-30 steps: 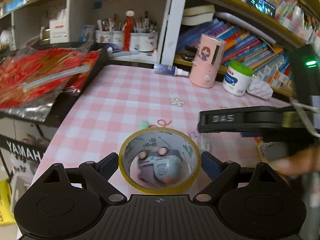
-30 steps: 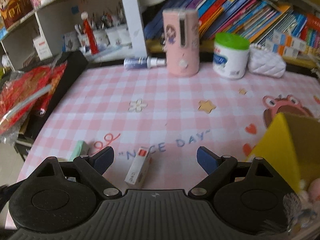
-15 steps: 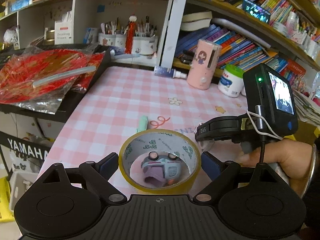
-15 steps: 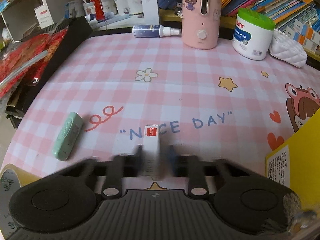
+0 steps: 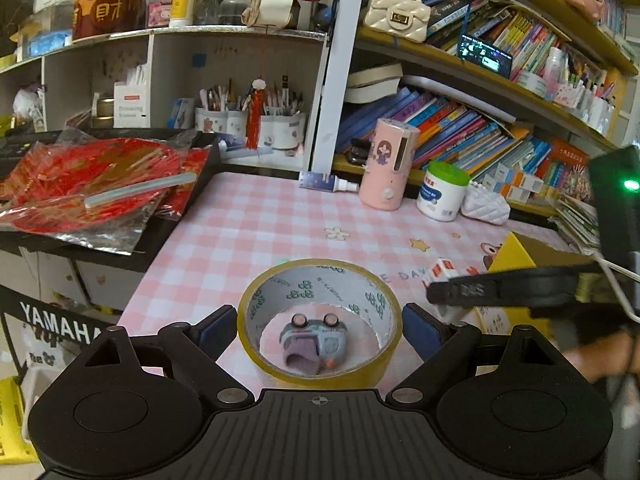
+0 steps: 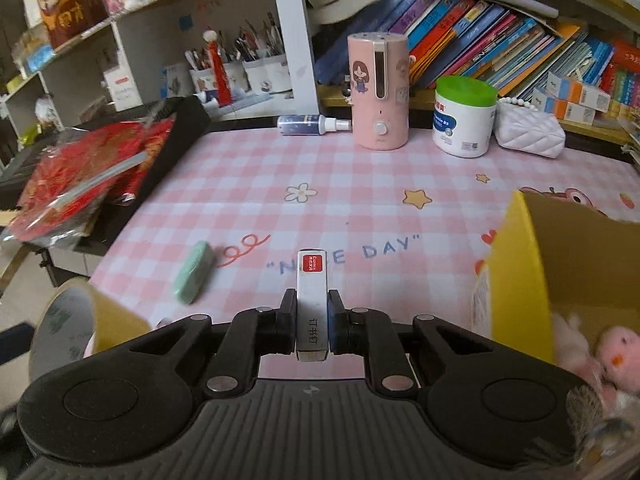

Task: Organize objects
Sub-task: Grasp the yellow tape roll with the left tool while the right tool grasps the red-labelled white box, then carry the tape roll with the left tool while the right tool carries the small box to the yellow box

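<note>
My right gripper is shut on a small white staple box with a red label, lifted off the pink checked tablecloth. A green eraser lies to its left. A yellow cardboard box with pink plush toys inside stands at the right. My left gripper is open around a roll of yellow tape that rings a small toy car. The right gripper with the staple box shows in the left wrist view.
At the back stand a pink humidifier, a green-lidded jar, a white quilted pouch and a lying spray bottle. Red foil packets lie on a black keyboard at the left. Bookshelves rise behind.
My right gripper closed on the staple box and lifted it off the cloth. My left gripper stayed open around the tape roll and rose slightly.
</note>
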A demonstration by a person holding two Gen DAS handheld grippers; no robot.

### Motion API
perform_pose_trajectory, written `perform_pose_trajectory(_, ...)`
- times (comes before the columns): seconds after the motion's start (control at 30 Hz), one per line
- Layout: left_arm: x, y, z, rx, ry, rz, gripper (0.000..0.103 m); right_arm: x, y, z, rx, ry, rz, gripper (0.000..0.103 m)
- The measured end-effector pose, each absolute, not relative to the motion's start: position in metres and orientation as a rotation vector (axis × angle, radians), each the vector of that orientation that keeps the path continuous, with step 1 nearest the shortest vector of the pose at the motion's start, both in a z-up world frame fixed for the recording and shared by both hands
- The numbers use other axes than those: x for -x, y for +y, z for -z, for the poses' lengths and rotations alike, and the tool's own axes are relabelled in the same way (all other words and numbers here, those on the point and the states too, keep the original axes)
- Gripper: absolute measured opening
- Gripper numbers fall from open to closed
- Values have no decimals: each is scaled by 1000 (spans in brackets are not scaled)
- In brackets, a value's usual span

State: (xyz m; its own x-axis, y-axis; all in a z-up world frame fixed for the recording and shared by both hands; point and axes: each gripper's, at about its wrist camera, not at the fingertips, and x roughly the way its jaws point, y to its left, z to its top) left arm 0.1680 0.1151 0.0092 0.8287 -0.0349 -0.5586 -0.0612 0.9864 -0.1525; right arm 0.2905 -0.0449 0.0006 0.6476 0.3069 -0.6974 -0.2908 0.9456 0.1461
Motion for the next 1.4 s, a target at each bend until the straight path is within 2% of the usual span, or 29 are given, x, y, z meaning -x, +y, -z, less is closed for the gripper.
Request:
perform_pose_trajectory(0.83,-42,115,-8,185,608,21,90,-129,-59,3,-41,833,-334,14)
perform_pose_trajectory(1.4,1,68,-3,114,652,224,90,-35,-116,16,-163,854,-157,14)
